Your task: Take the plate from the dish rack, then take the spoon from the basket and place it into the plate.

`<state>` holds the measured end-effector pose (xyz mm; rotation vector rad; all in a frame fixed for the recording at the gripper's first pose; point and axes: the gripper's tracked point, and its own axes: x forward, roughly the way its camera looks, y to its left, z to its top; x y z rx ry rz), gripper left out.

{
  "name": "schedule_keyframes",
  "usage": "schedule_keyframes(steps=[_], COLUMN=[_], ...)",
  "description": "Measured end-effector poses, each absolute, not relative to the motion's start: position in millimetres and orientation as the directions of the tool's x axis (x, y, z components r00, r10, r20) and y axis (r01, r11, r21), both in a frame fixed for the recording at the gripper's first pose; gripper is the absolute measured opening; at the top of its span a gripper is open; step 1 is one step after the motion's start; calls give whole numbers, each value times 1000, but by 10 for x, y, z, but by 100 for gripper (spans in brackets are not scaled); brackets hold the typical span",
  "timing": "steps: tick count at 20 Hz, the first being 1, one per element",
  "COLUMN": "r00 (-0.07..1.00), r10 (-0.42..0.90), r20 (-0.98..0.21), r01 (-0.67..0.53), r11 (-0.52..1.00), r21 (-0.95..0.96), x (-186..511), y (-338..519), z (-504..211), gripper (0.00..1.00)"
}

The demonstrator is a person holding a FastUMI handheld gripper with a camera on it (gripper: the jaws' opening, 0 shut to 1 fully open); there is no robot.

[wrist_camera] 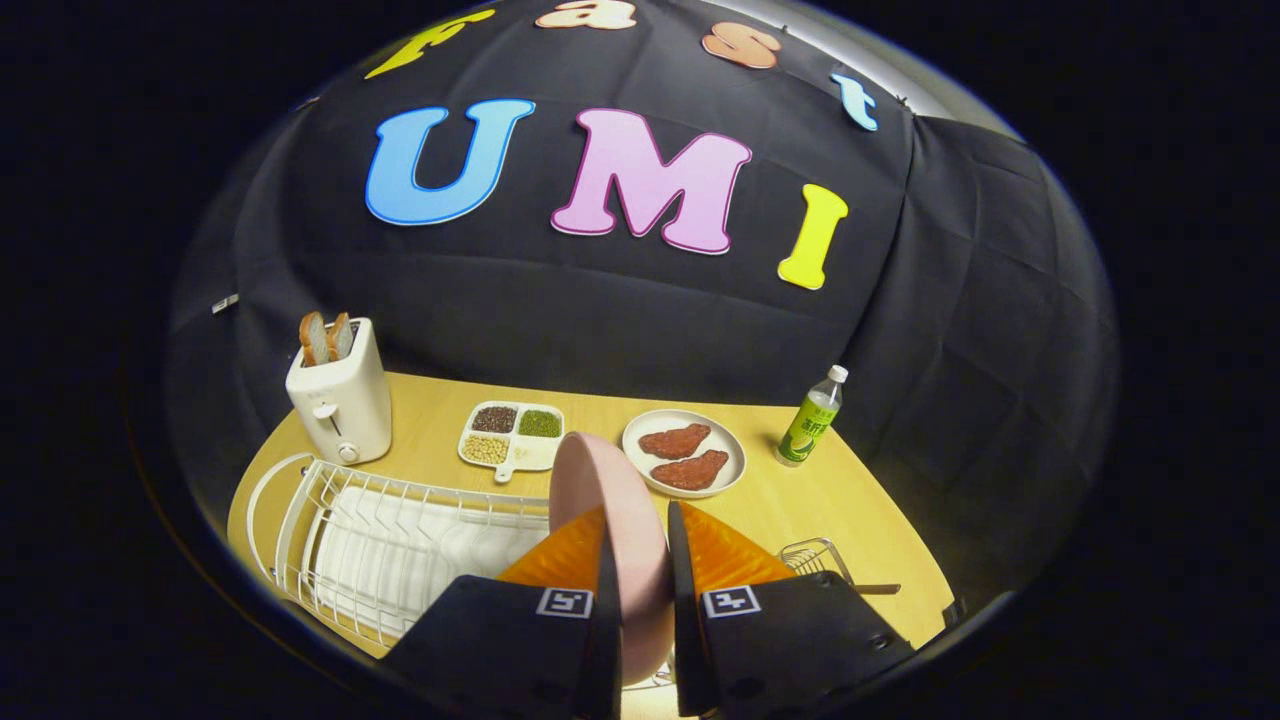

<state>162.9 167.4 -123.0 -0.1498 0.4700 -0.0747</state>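
Gripper fingers at the lower centre of the frame are clamped on a round pink plate, one finger on each face, so the plate stands on edge between them and rises above their tips, lifted clear of the rack.

Beneath everything spreads a light wooden tabletop, running from lower left to lower right. On its lower left part lies a white wire dish rack with a white drip tray under its rows of prongs; the slots in view hold no dishes. At the upper left of the table stands a cream two-slot toaster with two slices of bread sticking up from its top. Just above the pink plate's rim, toward the table's middle, sits a white plate carrying two reddish-brown pieces of meat. Left of that is a white divided dish with a short handle, its compartments filled with dark, green and pale beans. At the right of the table stands a small clear bottle with a green label and white cap, upright. Beside the right finger, at the lower right, a small wire basket peeks out, with the thin handle of a spoon poking out of it toward the right.
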Motion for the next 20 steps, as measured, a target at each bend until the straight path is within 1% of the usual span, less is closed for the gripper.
schedule_keyframes(steps=[1, 3, 5, 9, 12, 15, 20], r00=[884, 860, 840, 822, 817, 828, 823], r10=[-86, -74, -59, 10, 68, 123, 209], r20=[-459, -506, -540, -570, -573, -547, -528], r01=[26, 21, 23, 1, -26, -67, -130], r11=[990, 994, 997, 1000, 996, 990, 974], r21=[-135, -111, -72, 18, 80, 122, 183], x=[1631, 1587, 1562, 1456, 1368, 1255, 899], y=[1681, 1633, 1572, 1515, 1450, 1352, 1069], z=[-1255, -1370, -1503, -1523, -1449, -1301, -1116], gripper=[21, 18, 17, 16, 16, 16, 16])
